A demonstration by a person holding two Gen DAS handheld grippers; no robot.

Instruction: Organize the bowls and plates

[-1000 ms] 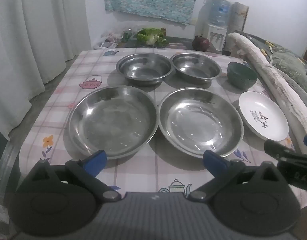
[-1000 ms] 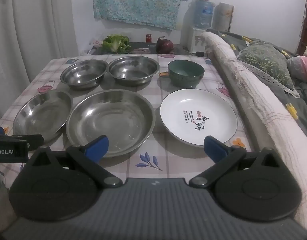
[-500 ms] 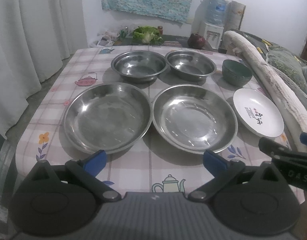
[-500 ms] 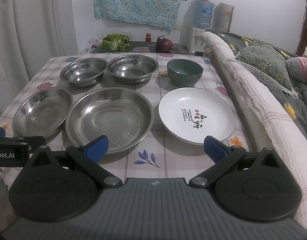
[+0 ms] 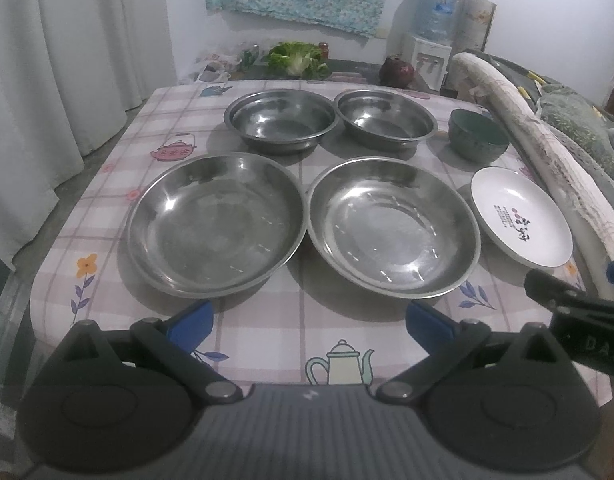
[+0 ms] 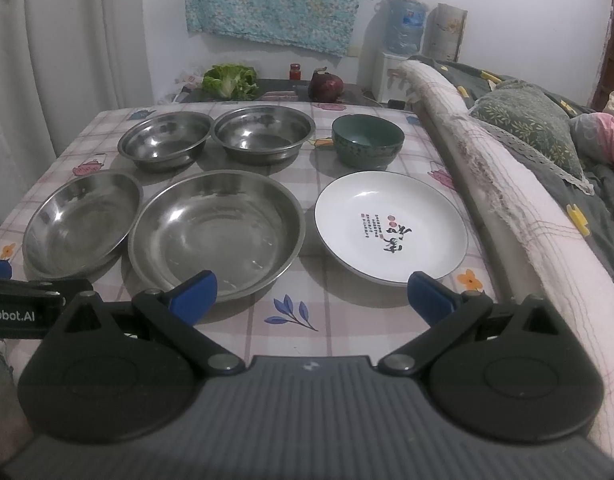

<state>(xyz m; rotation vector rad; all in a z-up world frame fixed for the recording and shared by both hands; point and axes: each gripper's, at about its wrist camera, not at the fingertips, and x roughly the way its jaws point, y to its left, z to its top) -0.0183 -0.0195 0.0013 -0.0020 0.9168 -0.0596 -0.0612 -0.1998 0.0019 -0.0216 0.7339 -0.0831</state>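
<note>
Left gripper (image 5: 309,322) hangs wide open, empty, two steel plates (image 5: 217,222) just ahead. Right gripper (image 6: 313,294) gapes empty too, white plate (image 6: 391,226) ahead of its right finger.

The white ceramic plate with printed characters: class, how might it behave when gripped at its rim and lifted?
The white ceramic plate with printed characters looks glossy, so it may slip between tongs. It is probably rigid and breakable if dropped. Its low, wide shape probably won't tip when pushed.

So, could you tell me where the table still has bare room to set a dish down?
Bare cloth lies along the near edge, before the two steel plates, and far left beside the steel bowl. The middle is crowded.
</note>
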